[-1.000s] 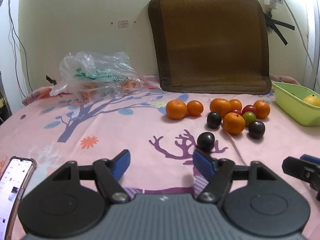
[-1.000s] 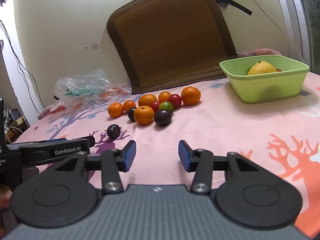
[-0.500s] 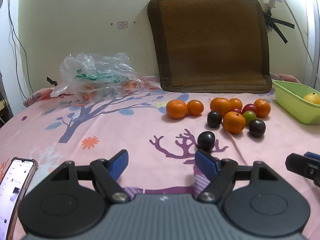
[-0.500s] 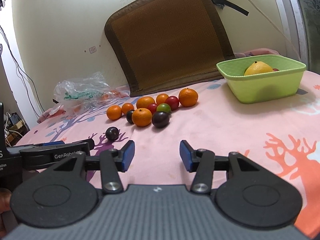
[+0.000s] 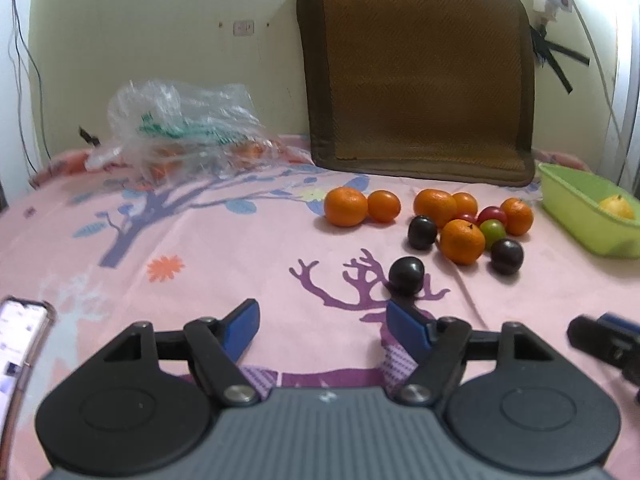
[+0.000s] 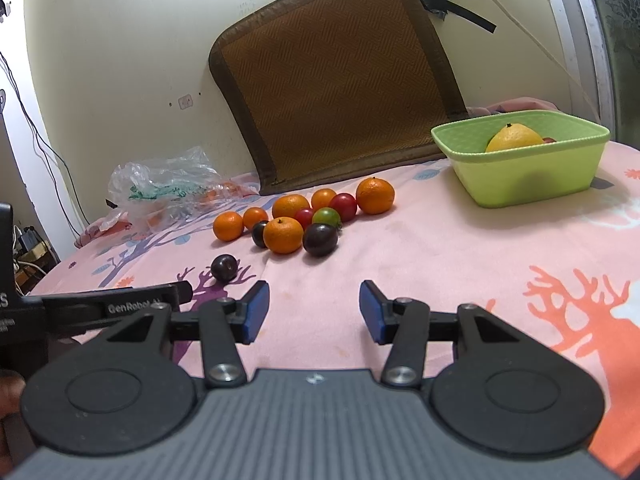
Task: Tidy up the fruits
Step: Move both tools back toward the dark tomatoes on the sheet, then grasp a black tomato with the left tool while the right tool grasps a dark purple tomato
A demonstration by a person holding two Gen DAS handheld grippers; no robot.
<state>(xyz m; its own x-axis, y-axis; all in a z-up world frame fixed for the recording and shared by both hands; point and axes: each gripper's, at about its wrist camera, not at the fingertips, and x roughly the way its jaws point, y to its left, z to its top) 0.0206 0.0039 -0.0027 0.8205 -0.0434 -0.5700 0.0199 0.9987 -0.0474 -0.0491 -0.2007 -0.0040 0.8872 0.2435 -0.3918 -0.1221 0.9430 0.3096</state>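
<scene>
A cluster of fruit lies on the pink sheet: several tangerines (image 5: 462, 241), dark plums (image 5: 506, 256), red and green tomatoes (image 5: 493, 231). One dark plum (image 5: 406, 275) lies apart, just beyond my left gripper's right fingertip. My left gripper (image 5: 322, 325) is open and empty. My right gripper (image 6: 314, 312) is open and empty, short of the fruit cluster (image 6: 285, 234). A green basket (image 6: 520, 174) at the right holds a yellow fruit (image 6: 514, 140).
A clear plastic bag (image 5: 180, 132) with fruit lies at the back left. A brown woven mat (image 5: 416, 76) leans on the wall. A phone (image 5: 18, 344) lies at the left edge. The left gripper's body (image 6: 100, 308) shows beside my right gripper.
Both grippers have shifted only slightly; the right view has drifted a little. No fruit has moved, and both stay open.
</scene>
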